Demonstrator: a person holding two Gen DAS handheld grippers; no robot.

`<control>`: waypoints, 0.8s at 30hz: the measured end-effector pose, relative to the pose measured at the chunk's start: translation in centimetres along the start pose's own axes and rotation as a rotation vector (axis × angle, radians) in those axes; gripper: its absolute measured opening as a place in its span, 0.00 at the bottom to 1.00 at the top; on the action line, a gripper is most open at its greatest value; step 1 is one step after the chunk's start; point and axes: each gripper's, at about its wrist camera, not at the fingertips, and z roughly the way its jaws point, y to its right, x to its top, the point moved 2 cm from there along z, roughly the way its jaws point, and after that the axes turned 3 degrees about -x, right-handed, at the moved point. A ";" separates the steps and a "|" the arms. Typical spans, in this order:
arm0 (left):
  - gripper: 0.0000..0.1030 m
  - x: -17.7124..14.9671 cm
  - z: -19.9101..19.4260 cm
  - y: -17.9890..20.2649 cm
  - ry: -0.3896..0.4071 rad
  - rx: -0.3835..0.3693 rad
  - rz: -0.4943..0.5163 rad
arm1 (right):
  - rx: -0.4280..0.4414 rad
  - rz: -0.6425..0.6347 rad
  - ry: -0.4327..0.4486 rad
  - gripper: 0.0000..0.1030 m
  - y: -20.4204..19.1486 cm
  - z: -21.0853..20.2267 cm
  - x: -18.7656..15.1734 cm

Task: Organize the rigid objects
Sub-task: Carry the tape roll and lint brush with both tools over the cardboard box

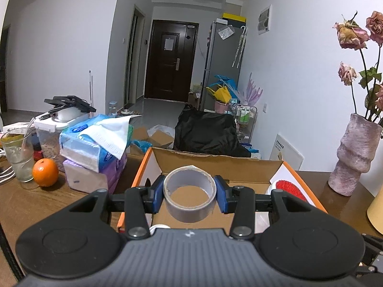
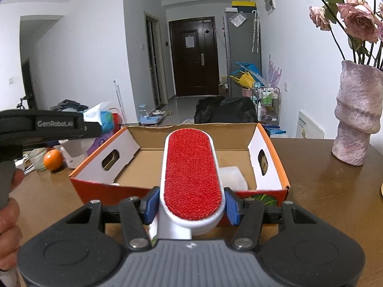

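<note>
1. Our left gripper [image 1: 190, 195] has its jaws clamped on a grey tape roll [image 1: 190, 196] above the open cardboard box [image 2: 143, 141].
2. Our right gripper [image 2: 191, 203] jaws clamp a white lint brush [image 2: 192, 174], red and bristly.
3. The brown wooden surface [image 2: 323, 191] bears a rough pink vase [image 2: 356, 112] and an orange [image 1: 45, 172].

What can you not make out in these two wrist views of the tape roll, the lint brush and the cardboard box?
- Left wrist view: box floor mostly hidden by the tape roll held in the left gripper.
- Right wrist view: lint brush handle hidden behind the right gripper body.
- Right wrist view: white item in the box half covered by the brush; unidentifiable.
- Paper on the far door: too small to read.
</note>
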 end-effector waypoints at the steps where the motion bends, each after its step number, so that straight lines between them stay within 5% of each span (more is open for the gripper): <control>1: 0.43 0.1 0.4 0.0 -0.001 0.001 0.003 | -0.003 0.003 0.000 0.53 0.1 0.3 0.1; 24: 0.43 1.5 6.6 0.0 -0.018 0.055 0.043 | -0.042 0.028 0.021 0.53 1.5 6.7 4.4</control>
